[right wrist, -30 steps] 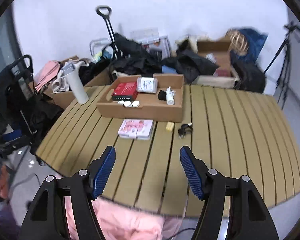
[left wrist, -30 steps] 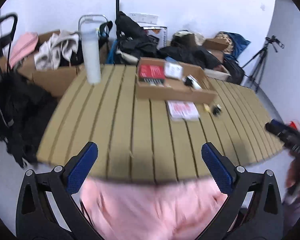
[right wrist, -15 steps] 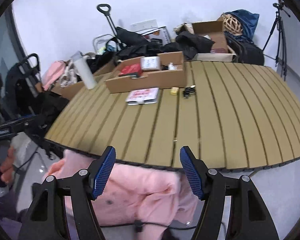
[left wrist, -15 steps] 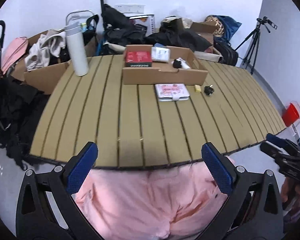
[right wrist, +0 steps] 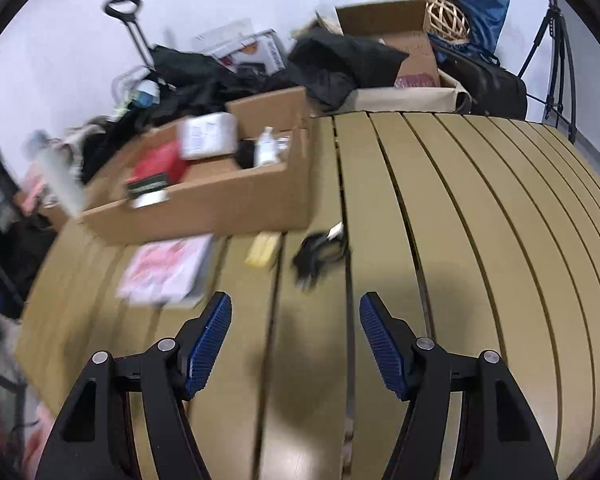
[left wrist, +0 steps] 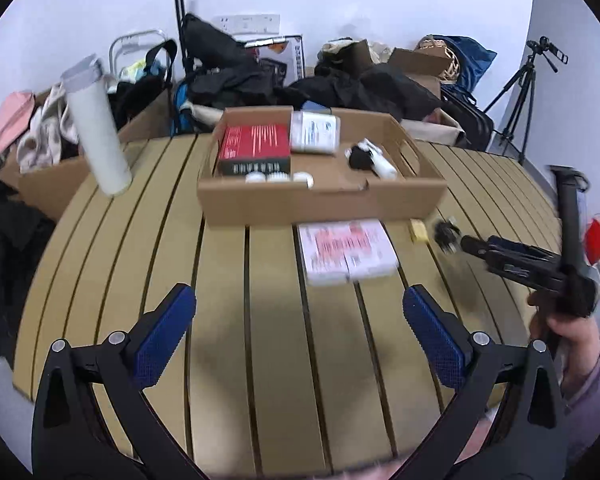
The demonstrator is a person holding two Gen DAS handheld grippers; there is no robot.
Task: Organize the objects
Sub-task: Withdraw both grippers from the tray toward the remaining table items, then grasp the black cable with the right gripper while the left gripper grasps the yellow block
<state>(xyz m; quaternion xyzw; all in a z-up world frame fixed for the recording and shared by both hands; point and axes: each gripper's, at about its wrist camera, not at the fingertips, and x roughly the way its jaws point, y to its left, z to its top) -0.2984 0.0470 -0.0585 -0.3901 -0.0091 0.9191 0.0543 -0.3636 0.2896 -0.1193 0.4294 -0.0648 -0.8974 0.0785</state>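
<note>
Both grippers hang over the slatted table with jaws wide and empty. The right gripper points at a black plug beside a yellow block; the left gripper faces the cardboard box.

bare slats ahead of tongs, cardboard box beyond

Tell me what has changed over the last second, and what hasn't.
Both grippers moved forward over the slatted table; half a second ago they hung back off its near edge. The right gripper now closes in on the black plug. The left gripper faces the pink packet. Nothing was grasped or released: both stay open and empty. The cardboard box, yellow piece and white bottle stayed put.
</note>
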